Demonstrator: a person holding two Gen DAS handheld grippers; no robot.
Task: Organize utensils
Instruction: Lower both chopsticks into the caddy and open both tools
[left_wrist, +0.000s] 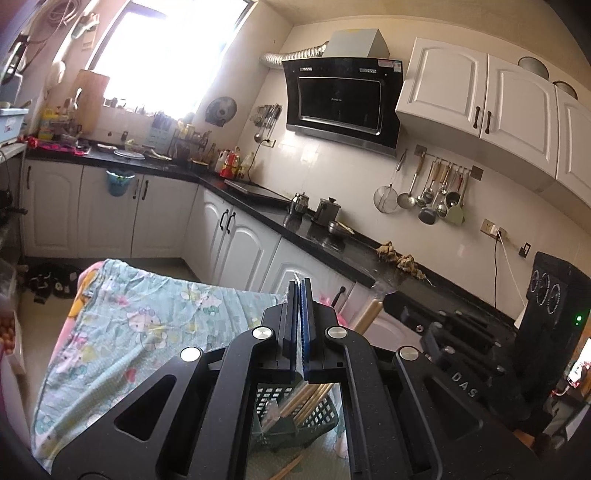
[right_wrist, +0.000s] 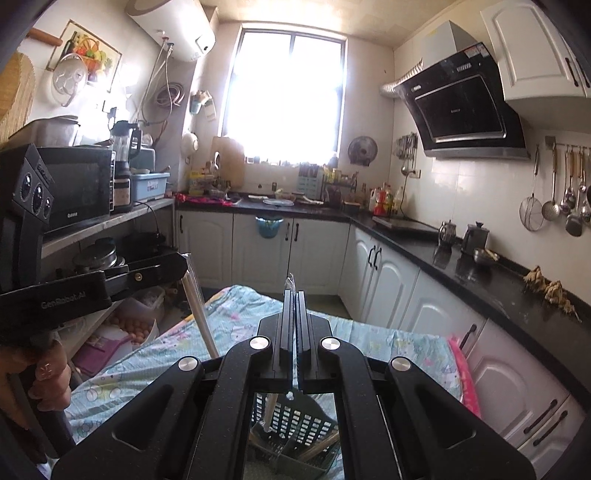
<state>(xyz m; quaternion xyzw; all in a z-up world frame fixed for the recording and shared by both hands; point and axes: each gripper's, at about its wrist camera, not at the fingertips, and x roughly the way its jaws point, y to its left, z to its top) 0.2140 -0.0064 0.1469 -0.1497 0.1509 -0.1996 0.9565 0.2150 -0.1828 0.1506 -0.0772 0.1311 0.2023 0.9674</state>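
Table (right_wrist: 406, 347) under the floral cloth is mostly bare toward its far edge and far-left corner, open for a pass. Near edge is crowded: green slotted basket (right_wrist: 295, 424) sits there with wooden chopsticks (left_wrist: 314, 397) sticking up at a tilt. Left gripper (right_wrist: 184, 264) hangs over the left edge, clamped on a wrapped pair of chopsticks (right_wrist: 199, 314) slanting down across that side (blocks that lane). Black counter (right_wrist: 461, 273) runs close along the right edge, narrow gap.
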